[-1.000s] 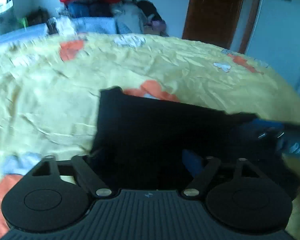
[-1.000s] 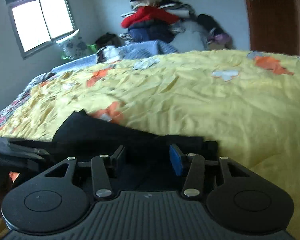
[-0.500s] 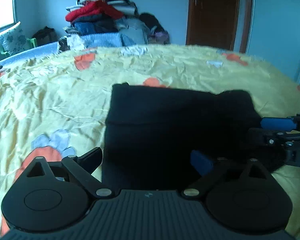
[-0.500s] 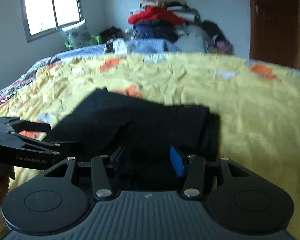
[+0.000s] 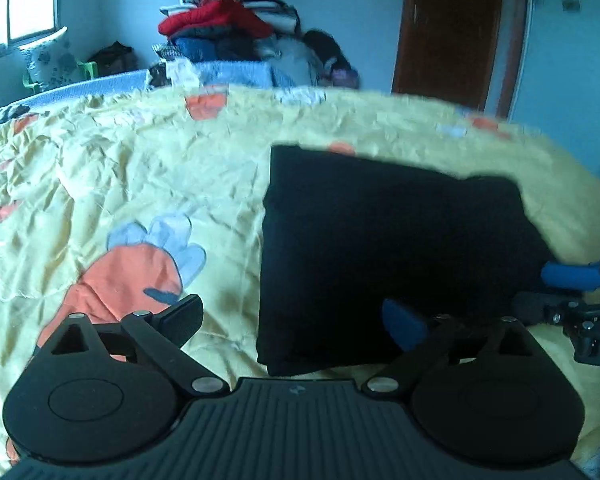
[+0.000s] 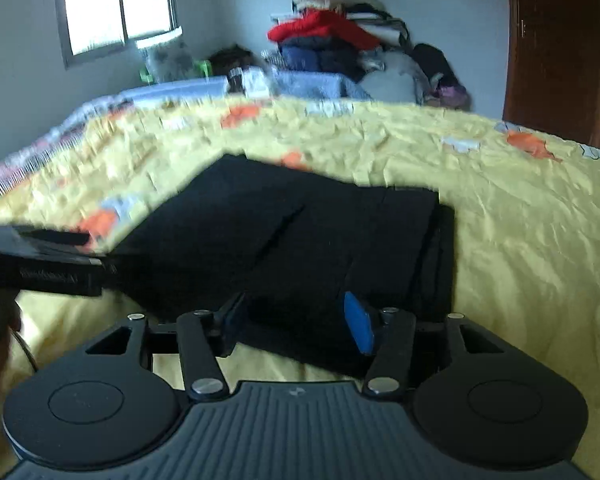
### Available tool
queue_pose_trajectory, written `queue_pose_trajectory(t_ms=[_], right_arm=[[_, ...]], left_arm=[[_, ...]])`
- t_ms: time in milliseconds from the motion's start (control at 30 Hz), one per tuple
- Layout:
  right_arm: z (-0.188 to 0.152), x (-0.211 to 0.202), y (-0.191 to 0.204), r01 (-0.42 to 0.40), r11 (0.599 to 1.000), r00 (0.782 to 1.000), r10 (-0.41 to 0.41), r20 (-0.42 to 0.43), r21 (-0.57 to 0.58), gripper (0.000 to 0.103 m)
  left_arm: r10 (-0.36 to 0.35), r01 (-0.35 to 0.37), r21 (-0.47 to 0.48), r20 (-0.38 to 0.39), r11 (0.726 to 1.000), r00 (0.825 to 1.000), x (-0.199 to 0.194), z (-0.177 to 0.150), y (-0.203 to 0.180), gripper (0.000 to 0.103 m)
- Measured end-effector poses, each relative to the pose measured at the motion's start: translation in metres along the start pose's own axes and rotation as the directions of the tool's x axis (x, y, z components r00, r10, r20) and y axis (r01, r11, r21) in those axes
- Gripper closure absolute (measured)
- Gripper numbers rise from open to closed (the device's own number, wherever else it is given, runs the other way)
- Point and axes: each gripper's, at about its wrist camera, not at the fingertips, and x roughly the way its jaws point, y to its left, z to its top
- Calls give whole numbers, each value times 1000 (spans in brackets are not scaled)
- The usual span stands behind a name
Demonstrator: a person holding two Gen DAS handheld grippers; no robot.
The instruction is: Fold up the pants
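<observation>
The black pants point(image 5: 380, 248) lie folded in a flat rectangle on the yellow bedspread point(image 5: 148, 184); they also show in the right wrist view point(image 6: 300, 240). My left gripper point(image 5: 292, 320) is open wide and empty, just short of the pants' near left corner. My right gripper point(image 6: 296, 320) is open and empty at the pants' near edge. The right gripper also shows at the right edge of the left wrist view point(image 5: 572, 288). The left gripper shows at the left edge of the right wrist view point(image 6: 48, 264).
A pile of clothes point(image 5: 228, 28) is stacked against the far wall behind the bed. A brown door point(image 5: 452, 28) stands at the back right, a window point(image 6: 116, 4) at the back left. The bedspread point(image 6: 520, 220) stretches around the pants.
Both grippers have pulled back from the pants and let go. The left gripper has opened wider and shifted left. The pants now lie flat in a folded rectangle.
</observation>
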Motion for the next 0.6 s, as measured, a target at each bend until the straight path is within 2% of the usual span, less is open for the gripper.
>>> queue_pose_trajectory(t_ms=[133,200,267,600], right_arm=[[2,-18,3,20,998,999,-22,27,62,50],[0,-30,8,22,997,999,-25,37,67,45],[-5,-37,11,10,996,999,-13,36,84,45],[-33,-56,20,-27,982,1000,28,-1,187,44]], left_arm=[[-8,8,-46,9,999,1000,-11,-3,2,6],[-4,4,-14,23,1000,1000,-21,-5,-3,6],[6,-6,13,24,1000,1000,-26,-9,-8,6],[5,-5,15,9,1000,1000,-49,-32,-16,6]])
